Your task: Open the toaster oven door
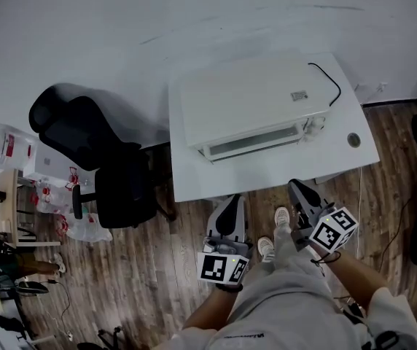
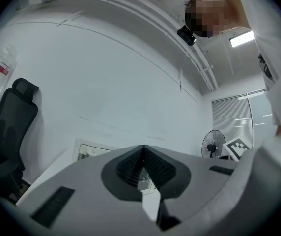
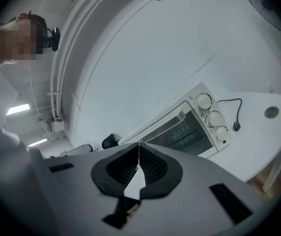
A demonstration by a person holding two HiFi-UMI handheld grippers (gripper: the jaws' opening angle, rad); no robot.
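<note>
A white toaster oven (image 1: 248, 108) sits on a white table (image 1: 267, 173), its glass door facing me and closed. In the right gripper view the oven (image 3: 180, 129) shows its door, a long handle (image 3: 155, 125) along the door's top edge and three knobs (image 3: 213, 118). My left gripper (image 1: 230, 200) and right gripper (image 1: 294, 185) hover over the wooden floor just short of the table's front edge, apart from the oven. Both point level at it. The left gripper (image 2: 143, 147) and the right gripper (image 3: 139, 145) have their pads together with nothing between them.
A black office chair (image 1: 99, 159) stands left of the table. A black power cord (image 1: 329, 79) lies beside the oven, and a round grommet (image 1: 353, 140) sits in the tabletop's right corner. A standing fan (image 2: 212, 144) is at the right; boxes and bags clutter the far left.
</note>
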